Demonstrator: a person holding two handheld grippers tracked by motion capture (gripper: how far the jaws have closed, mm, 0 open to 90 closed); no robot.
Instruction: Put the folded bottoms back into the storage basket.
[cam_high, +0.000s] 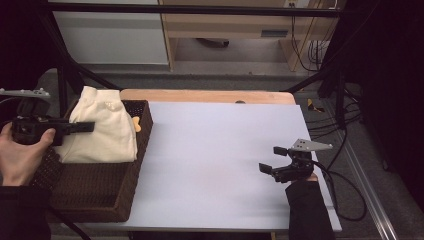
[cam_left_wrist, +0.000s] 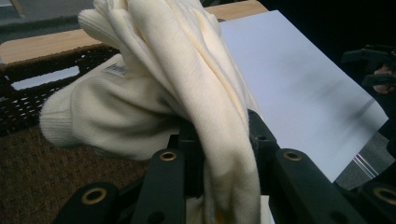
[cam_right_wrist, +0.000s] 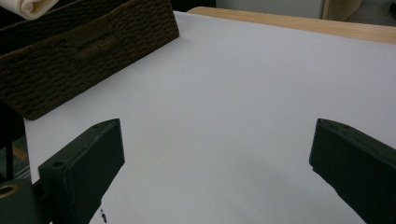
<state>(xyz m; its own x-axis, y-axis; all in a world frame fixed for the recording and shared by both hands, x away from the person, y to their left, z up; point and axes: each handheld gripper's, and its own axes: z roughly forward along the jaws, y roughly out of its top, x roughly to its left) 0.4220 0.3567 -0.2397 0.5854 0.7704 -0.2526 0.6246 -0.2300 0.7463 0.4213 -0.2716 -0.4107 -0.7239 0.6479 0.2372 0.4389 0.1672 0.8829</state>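
A cream knitted garment (cam_high: 105, 127) hangs bunched over the brown woven basket (cam_high: 90, 200) at the table's left. My left gripper (cam_high: 90, 127), held in a hand at the left edge, is shut on a fold of it. In the left gripper view the cream garment (cam_left_wrist: 187, 79) runs down between the two black jaws of the left gripper (cam_left_wrist: 224, 135), and a small label shows on its ribbed part. My right gripper (cam_high: 272, 159) rests low over the white table sheet (cam_high: 215, 150) at the right, jaws wide apart. In its own view the right gripper (cam_right_wrist: 215, 163) has nothing between the jaws.
The basket (cam_right_wrist: 84, 56) takes up the table's left side, its near wall facing the right gripper. The wooden table edge (cam_high: 210, 96) runs along the back. Black frame bars and cables (cam_high: 345, 145) stand off the right side. The far right gripper (cam_left_wrist: 373, 65) shows beyond the sheet.
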